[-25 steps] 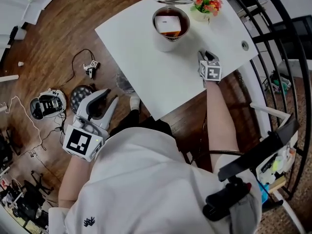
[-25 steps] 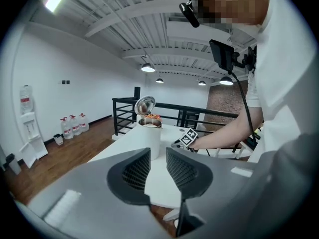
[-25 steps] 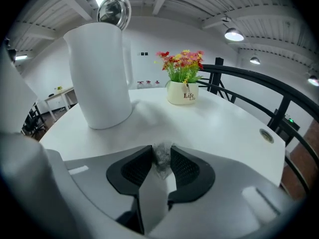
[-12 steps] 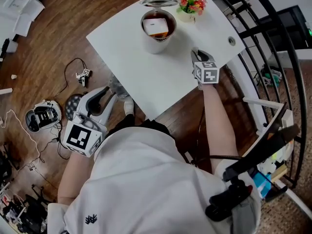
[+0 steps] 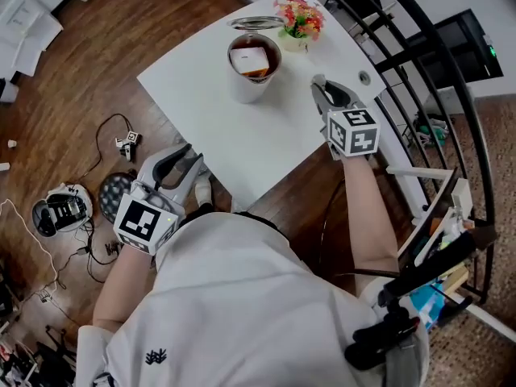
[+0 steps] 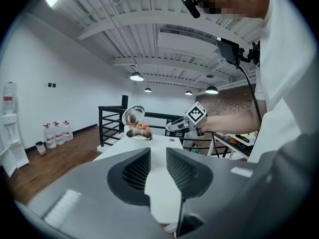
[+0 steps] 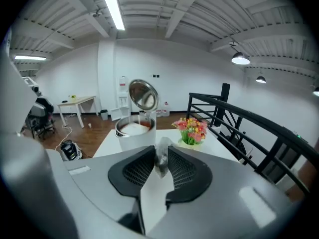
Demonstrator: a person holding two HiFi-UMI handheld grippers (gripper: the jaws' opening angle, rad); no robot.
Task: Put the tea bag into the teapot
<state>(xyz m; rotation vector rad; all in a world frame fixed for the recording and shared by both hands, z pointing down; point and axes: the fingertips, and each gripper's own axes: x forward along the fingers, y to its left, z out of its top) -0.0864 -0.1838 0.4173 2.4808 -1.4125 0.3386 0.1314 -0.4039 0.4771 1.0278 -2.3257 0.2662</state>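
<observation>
Pinching a small, pale, crumpled tea bag point(image 7: 161, 156) is what the right gripper point(image 5: 321, 89) is doing here. Its jaws are squeezed together on the bag, which pokes out above the pads. From the right gripper view, the bag's long axis stands roughly upright between the pads, free end pointing up.

The bit that matters is where the white cylindrical teapot with the steel rim point(image 5: 245, 85) sits. It's ahead of those jaws and a little to their left, near the far corner of the white tabletop point(image 5: 205, 115). A small bunch of pink and yellow flowers point(image 5: 298, 16) stands just beside it. The pot is upright with its mouth facing up, and its round steel lid point(image 5: 256, 22) is tipped back, so the opening is clear. The right gripper is by the tabletop's right edge, near the pot but not touching it. My guess is the bag needs carrying forward-left and up over the rim, then dropping in end-first.

The left gripper point(image 5: 181, 160) is off the near-left edge, over the wooden floor point(image 5: 121, 55), with its jaws apart and nothing in them. It's well apart from the pot, so the right hand is clearly the closer one.

There's brown liquid and some pale square thing in the pot, but I can't tell what it is.
</observation>
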